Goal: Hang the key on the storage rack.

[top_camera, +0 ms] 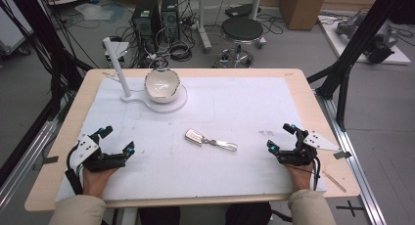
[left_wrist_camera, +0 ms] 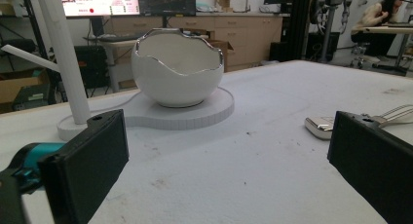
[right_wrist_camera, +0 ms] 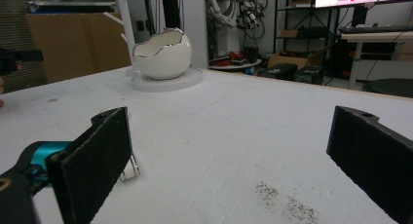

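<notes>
Both grippers, left and right, gape empty (no legible writing); key fob between.

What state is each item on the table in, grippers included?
Left gripper: open, holding nothing.
Right gripper: open, holding nothing.
Eggshell-shaped bowl: upright on its white stand, looks empty.
Key fob with its strap: lying flat between the grippers.

Left hand-held gripper agape, right hand-held gripper too — seemingly empty
</notes>
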Available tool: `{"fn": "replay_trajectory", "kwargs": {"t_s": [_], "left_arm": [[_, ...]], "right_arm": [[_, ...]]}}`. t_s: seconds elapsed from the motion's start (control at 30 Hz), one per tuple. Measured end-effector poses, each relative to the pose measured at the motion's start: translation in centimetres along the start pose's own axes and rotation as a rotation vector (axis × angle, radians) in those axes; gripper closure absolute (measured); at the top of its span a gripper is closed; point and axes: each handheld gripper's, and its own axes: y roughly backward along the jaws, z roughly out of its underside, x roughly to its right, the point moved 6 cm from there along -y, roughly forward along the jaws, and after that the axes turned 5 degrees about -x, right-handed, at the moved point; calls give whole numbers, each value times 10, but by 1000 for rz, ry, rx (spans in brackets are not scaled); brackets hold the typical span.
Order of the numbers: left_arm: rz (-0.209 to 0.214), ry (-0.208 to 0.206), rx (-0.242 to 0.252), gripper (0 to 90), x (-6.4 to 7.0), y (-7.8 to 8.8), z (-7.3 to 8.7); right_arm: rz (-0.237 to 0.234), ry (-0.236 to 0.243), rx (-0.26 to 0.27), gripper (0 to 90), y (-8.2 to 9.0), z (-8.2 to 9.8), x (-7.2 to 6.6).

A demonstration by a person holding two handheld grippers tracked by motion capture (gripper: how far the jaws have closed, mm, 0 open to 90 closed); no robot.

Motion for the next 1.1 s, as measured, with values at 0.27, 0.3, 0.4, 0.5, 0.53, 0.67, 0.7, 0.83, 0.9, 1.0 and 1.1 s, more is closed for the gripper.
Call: {"fn": "replay_trajectory", "kwargs": {"t_s": [0.27,0.3,0.4,0.5,0.53,0.67,0.7,0.83,0.9,1.0,1.1], "left_arm": [[4,-3,-8,18,1,-1,0],[-1,0,-8,18,0,-1,0],[3,-2,-6,18,0,0,0],[3,7,2,18,0,0,0],[3,8,2,18,0,0,0],[13,3,0,18,0,0,0],[13,3,0,18,0,0,0],[14,7,3,18,0,0,0],[14,8,1,18,0,0,0],[17,9,1,18,0,0,0],[17,8,0,18,0,0,0]], "right_arm": [[2,6,7,17,0,0,1],[2,6,7,17,0,0,1],[3,-3,6,18,0,0,1],[3,1,7,18,0,0,1],[5,-13,2,18,0,0,1],[8,-38,-3,18,-1,-1,4],[8,-38,-3,18,-1,-1,4],[27,-16,-69,17,-6,-2,4],[13,-5,-96,17,-8,-7,3],[9,8,-116,17,-13,-19,1],[-7,12,-137,17,-18,-28,-1]]}}
